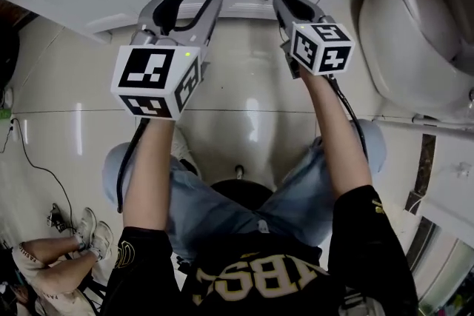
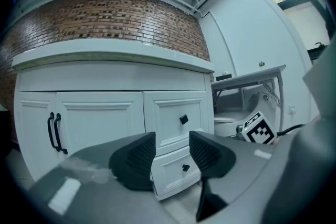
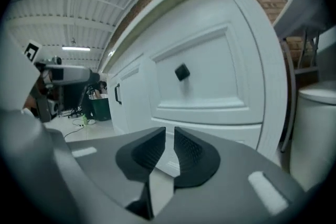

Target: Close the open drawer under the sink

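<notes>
The left gripper [image 2: 172,150] is held slightly open and empty, with the drawer [image 2: 178,173] seen beyond it. The right gripper [image 3: 169,148] is held almost closed, empty, near the cabinet [image 3: 210,76].

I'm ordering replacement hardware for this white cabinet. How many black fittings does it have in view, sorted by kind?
Square knobs: 2 (upper drawer knob, lower drawer knob)
Bar handles: 2 (left handle, right handle)
Total: 4
</notes>
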